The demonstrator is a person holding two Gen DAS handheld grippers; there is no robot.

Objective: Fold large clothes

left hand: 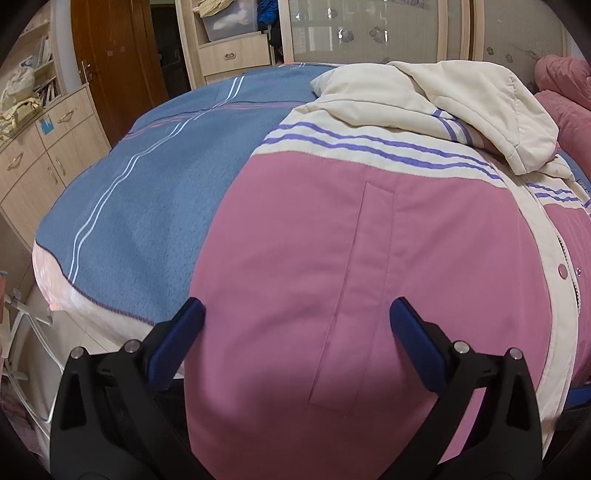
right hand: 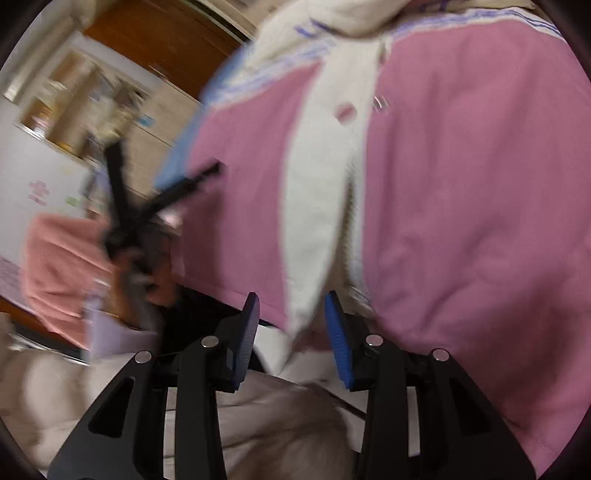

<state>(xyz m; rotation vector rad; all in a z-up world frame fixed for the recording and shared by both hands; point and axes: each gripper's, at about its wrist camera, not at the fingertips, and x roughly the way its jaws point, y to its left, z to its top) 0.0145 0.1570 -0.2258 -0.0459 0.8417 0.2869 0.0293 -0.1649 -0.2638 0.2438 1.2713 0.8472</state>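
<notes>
Covering blue bedspread (left hand: pixel 140 206): pink jacket (left hand: pixel 314 258).

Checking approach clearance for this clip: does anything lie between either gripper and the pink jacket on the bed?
Nothing visible does. The left gripper is open directly over the pink jacket, and the right gripper straddles its cream front placket at the hem.

Home bedroom. Bed under blue striped woven blanket (left hand: pixel 147 206); pale wooden drawer cabinets (left hand: pixel 40 162); brown wooden door (left hand: pixel 114 51); floral-patterned wardrobe panels (left hand: pixel 369 33).
</notes>
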